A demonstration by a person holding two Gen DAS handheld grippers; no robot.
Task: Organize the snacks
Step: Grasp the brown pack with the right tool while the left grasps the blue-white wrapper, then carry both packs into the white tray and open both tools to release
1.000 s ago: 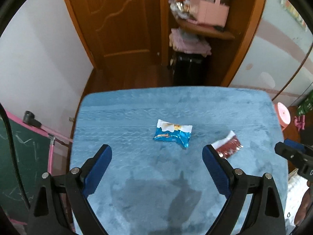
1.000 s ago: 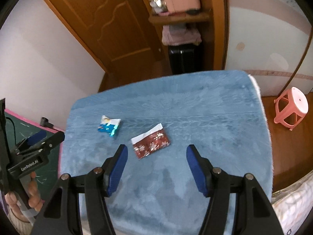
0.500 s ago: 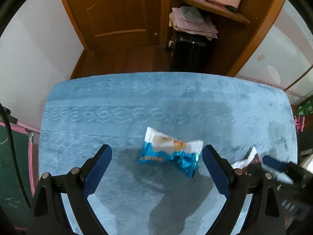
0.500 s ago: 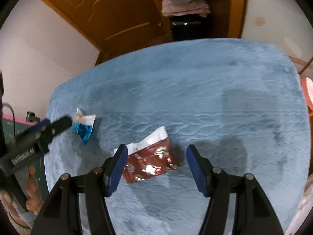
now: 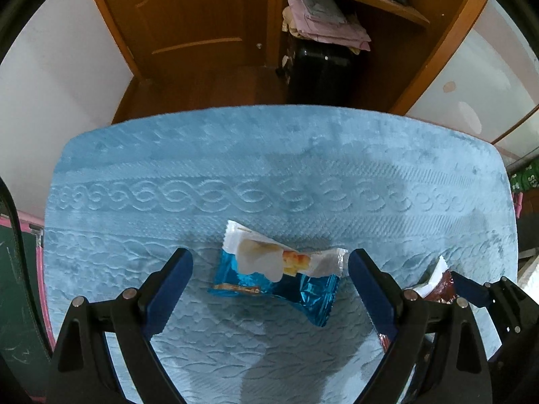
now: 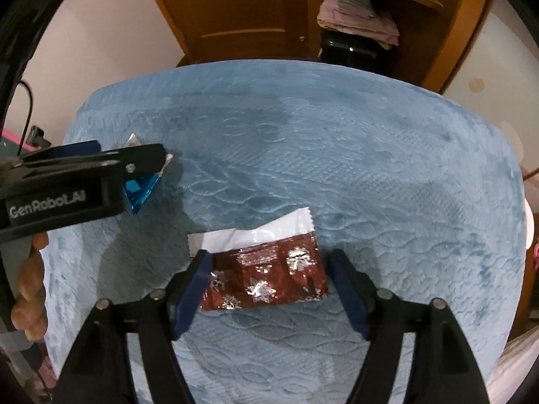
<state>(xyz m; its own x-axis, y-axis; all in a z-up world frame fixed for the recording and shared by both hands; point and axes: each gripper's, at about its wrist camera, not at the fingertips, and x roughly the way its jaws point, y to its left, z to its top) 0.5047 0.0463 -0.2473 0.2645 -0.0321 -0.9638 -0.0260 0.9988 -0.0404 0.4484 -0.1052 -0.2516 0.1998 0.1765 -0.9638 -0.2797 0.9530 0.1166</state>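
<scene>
A blue and white snack packet (image 5: 276, 276) lies on the blue plush tablecloth (image 5: 269, 168). My left gripper (image 5: 269, 262) points down over it, open, one finger on each side and clear of the wrapper. In the right wrist view a red foil packet with a white end (image 6: 269, 279) lies between the fingers of my right gripper (image 6: 269, 257). Its jaws are opening; the left pad overlaps the packet's end, the right pad stands clear. The left gripper (image 6: 101, 161) and the blue packet (image 6: 141, 192) show at that view's left, held by a hand (image 6: 30, 286).
Beyond the table's far edge are a wooden door (image 5: 188, 17), a black suitcase (image 5: 320, 70) and a shelf with folded pink cloth (image 5: 326, 20). A green chalkboard (image 5: 17, 286) stands at the left. The red packet (image 5: 438, 286) lies close beside the left gripper's right finger.
Both grippers have come down toward the table, and each packet now lies between a pair of fingers. The right jaws stand wider than before.
</scene>
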